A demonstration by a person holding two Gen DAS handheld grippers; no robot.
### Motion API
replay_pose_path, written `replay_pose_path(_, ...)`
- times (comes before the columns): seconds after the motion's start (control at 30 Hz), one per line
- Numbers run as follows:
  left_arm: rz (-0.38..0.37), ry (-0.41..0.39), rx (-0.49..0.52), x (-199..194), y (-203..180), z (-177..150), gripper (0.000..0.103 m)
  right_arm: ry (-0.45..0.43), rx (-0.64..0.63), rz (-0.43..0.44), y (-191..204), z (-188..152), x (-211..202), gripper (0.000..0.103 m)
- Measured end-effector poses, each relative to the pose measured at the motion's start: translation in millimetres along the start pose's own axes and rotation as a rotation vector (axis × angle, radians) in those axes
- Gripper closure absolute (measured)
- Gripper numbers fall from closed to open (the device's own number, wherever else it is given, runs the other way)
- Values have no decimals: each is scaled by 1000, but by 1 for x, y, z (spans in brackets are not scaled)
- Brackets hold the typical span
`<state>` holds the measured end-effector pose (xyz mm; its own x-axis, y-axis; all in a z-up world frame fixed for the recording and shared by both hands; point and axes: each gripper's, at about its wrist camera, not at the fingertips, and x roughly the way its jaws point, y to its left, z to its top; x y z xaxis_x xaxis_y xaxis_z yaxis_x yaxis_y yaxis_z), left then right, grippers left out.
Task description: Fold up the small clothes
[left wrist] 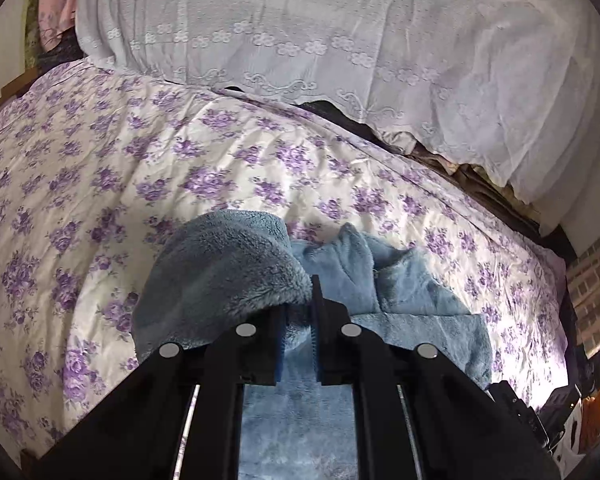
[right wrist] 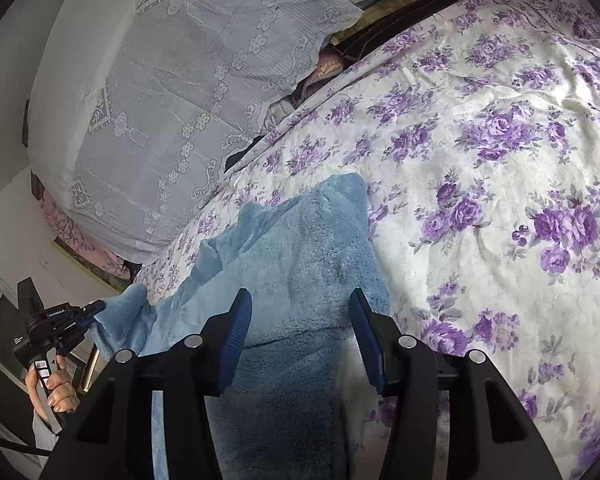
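blue fleece garment (right wrist: 300,264) — lying on the floral bedspread (right wrist: 500,160) of the bed, one edge lifted off it toward the left. my left gripper (left wrist: 300,312) has its fingers clamped tight on that edge, a fold of pile bunched over the left finger. my right gripper (right wrist: 300,340) hangs over the middle of the garment, its fingers (right wrist: 236,340) standing apart with fleece under the gap; i cannot tell whether the tips press on the cloth, and nothing is pinched between them.

risks, as i judge them: the pinch is near the very edge, so thick pile could slide out if i pull hard; with nothing pinning the middle, the whole garment may drag across the bedspread instead of folding; the lifted edge looks twisted, which could set a crooked crease.

views compared: the right wrist view alone shows the left gripper from outside (right wrist: 72,320), the person's hand (right wrist: 56,388) on its handle, and the cloth stretched up to it. the left wrist view alone shows the pinch close up, and the white lace cover (left wrist: 340,60) beyond the bed.
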<state>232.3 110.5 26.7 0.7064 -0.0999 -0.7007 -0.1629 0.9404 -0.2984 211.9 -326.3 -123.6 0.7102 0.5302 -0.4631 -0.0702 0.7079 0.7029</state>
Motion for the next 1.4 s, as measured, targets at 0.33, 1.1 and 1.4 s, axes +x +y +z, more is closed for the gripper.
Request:
replay_pose_path(0.33, -30, 32, 114, 12, -71, -18, 94, -13, 23, 3, -1, 2, -3, 52)
replay_pose_path(1.1, -78, -24, 313, 13, -70, -105, 23, 3, -133, -8, 27, -1, 0, 51)
replay_pose_path(1.4, 168, 161, -105, 72, 79, -65, 17, 134, -691, -3, 183, -61, 47, 51)
